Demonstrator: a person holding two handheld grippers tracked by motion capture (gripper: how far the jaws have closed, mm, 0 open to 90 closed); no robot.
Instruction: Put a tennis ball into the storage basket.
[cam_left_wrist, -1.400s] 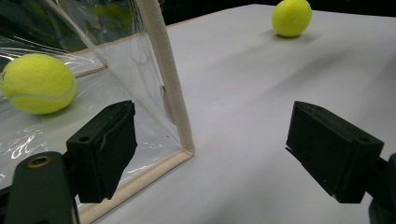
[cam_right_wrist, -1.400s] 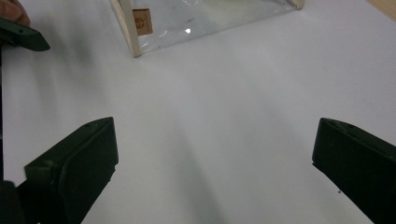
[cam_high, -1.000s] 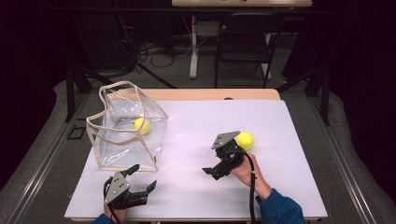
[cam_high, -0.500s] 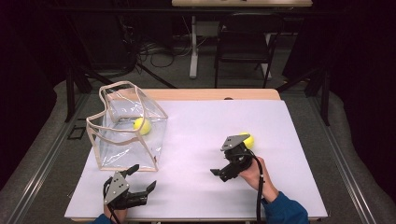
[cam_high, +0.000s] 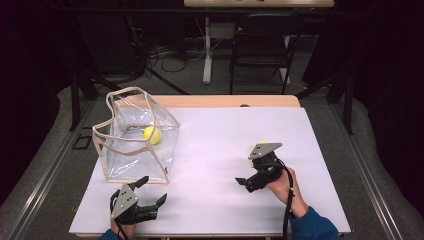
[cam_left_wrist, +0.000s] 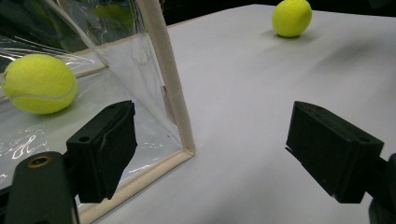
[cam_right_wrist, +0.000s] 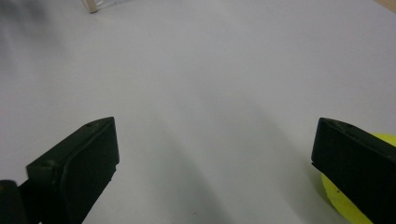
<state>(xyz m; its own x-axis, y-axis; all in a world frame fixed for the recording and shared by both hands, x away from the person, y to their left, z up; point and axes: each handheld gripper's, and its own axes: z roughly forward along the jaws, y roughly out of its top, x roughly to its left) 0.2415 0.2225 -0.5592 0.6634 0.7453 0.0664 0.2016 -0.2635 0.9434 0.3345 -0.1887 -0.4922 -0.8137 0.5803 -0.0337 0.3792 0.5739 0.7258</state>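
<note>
Table (cam_high: 210, 150): white top, carries every item listed below.
Clear bag (cam_high: 132, 137): transparent, cream-trimmed, open at the top, standing upright on the table's left part; taken as the landmark.
Left gripper (cam_high: 142, 200): on the person's side of the bag, just beside its near corner; jaws spread wide, nothing between them. In the left gripper view (cam_left_wrist: 210, 154) the bag's trimmed corner edge stands ahead of the gap, apart from both jaws.
Right gripper (cam_high: 245, 182): well to the right of the bag, held in a hand (cam_high: 282, 185); jaws wide apart and empty (cam_right_wrist: 215, 163).
Ball in bag (cam_high: 151, 135): yellow tennis ball resting on the bag's floor.
Loose ball (cam_high: 260, 144): yellow, on the table well right of the bag, mostly hidden behind the right gripper; beside its right-hand jaw in the right gripper view (cam_right_wrist: 343, 203), outside the gap; contact cannot be determined.
</note>
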